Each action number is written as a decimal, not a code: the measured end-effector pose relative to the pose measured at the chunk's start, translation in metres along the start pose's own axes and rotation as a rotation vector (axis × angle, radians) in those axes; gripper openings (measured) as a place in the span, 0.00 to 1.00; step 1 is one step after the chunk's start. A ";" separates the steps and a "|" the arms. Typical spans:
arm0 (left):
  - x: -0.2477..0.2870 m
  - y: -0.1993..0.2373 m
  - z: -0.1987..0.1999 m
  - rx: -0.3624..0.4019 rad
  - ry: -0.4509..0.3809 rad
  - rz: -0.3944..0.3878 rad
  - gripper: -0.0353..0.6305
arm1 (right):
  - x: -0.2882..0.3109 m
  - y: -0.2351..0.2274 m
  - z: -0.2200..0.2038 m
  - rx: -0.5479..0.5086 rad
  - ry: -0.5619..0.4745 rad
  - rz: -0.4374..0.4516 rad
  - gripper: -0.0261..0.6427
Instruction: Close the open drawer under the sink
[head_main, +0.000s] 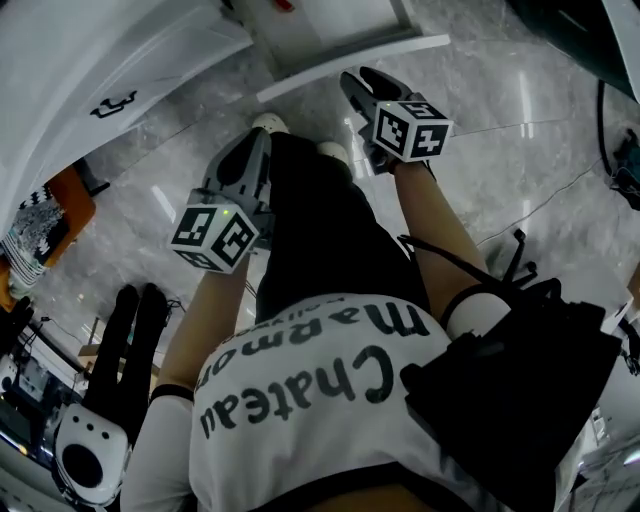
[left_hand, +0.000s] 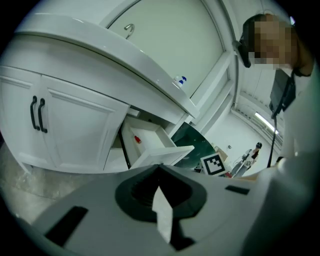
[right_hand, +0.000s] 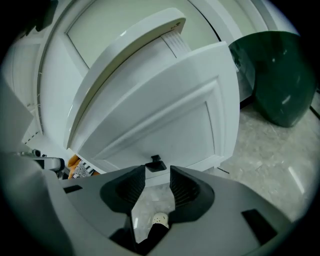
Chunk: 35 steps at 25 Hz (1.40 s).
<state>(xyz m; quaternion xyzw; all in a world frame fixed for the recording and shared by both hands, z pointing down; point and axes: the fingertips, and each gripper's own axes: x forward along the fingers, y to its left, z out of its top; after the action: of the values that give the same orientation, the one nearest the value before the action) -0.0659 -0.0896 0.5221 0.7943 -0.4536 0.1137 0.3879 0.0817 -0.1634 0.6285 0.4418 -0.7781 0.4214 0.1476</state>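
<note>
Two grippers hang low in front of me, but only the right gripper matters for the push. Its jaws stand wide apart with nothing between them, just floor and my shoe showing through the gap. It faces the drawer front, near the black handle, apart from it. I judge open jaws suit this, since a flat press on the panel needs no grasp. My left gripper has its jaws together and empty, held aside where it sees the drawer pulled out of the cabinet beneath the sink counter, a small red thing inside.
</note>
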 end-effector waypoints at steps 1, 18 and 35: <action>0.002 0.001 0.000 -0.002 0.003 -0.003 0.07 | 0.003 -0.002 -0.001 -0.002 0.001 -0.004 0.28; 0.009 -0.002 0.013 -0.007 -0.022 -0.025 0.07 | 0.015 0.006 -0.002 -0.102 -0.016 0.006 0.20; 0.007 0.005 0.015 -0.022 -0.042 0.010 0.06 | 0.026 0.007 0.016 -0.101 -0.055 0.001 0.20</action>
<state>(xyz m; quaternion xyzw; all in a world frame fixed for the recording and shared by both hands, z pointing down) -0.0688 -0.1064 0.5188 0.7898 -0.4669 0.0940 0.3866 0.0634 -0.1892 0.6304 0.4449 -0.8023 0.3694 0.1480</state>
